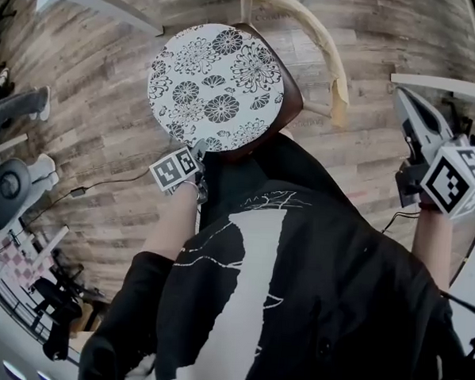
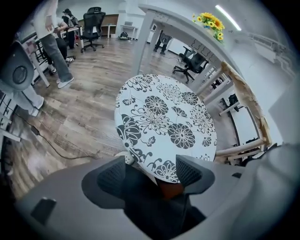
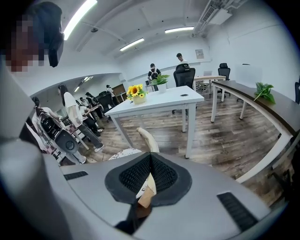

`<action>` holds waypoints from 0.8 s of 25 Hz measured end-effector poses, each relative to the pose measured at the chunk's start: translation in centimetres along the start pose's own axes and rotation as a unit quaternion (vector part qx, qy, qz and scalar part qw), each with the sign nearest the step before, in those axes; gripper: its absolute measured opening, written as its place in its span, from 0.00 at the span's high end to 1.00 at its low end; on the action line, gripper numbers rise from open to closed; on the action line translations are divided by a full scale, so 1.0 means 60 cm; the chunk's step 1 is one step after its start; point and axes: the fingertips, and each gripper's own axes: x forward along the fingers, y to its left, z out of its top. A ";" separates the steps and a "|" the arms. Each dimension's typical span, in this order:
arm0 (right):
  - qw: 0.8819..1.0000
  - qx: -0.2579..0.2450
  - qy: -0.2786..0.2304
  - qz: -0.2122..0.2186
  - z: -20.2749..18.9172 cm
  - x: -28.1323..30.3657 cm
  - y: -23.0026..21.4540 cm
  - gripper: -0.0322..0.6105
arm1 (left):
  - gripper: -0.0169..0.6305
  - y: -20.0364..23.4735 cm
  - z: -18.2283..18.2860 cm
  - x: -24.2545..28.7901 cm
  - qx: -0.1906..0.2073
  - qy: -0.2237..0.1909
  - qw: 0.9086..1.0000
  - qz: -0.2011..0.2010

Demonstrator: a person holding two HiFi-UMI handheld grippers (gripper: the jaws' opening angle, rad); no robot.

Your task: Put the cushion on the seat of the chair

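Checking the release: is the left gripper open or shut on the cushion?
Open: the left gripper has its pads apart, neither pressing the cushion on the seat.

Head view looks steeply down, left gripper view nearer, both share cushion [image 1: 215, 85]

We see the cushion [image 1: 215, 85] as white, strewn all over with dark grey blooms and leaves. The chair [image 1: 288, 108] shows a dark reddish-brown seat beneath it and a pale tan wooden back. The floor [image 1: 97, 138] runs in grey-brown wood-grain planks. The left gripper [image 2: 151, 165] and the right gripper [image 3: 150, 160] are grey with black ribbed pads [image 2: 112, 176] (their cubes carry black-and-white squares). Our top [image 1: 311, 308] is black with a white patch, and the sunflowers [image 2: 209, 21] are yellow.
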 end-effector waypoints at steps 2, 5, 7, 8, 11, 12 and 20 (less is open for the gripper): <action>1.000 0.009 -0.004 0.010 -0.010 -0.002 -0.001 0.93 | 0.46 0.003 0.004 -0.023 -0.013 -0.017 1.000 0.006; 0.999 0.019 -0.022 0.029 -0.010 0.004 0.005 0.93 | 0.46 0.000 0.010 -0.067 -0.028 -0.050 0.998 0.002; 0.997 0.029 -0.047 0.053 -0.003 0.018 0.018 0.93 | 0.47 0.012 0.017 -0.113 -0.035 -0.077 0.996 0.006; 0.995 0.038 -0.061 0.067 0.000 0.024 0.026 0.93 | 0.47 0.019 0.021 -0.139 -0.040 -0.091 0.995 0.008; 0.991 0.061 -0.087 0.085 0.008 0.026 0.042 0.93 | 0.55 0.029 0.045 -0.217 -0.050 -0.148 0.988 0.001; 0.990 0.063 -0.093 0.084 0.009 0.022 0.048 0.93 | 0.61 0.031 0.058 -0.241 -0.041 -0.167 0.985 0.001; 0.987 0.046 -0.145 0.052 0.022 -0.052 0.111 0.93 | 0.94 -0.059 0.194 -0.317 0.069 -0.261 0.961 -0.059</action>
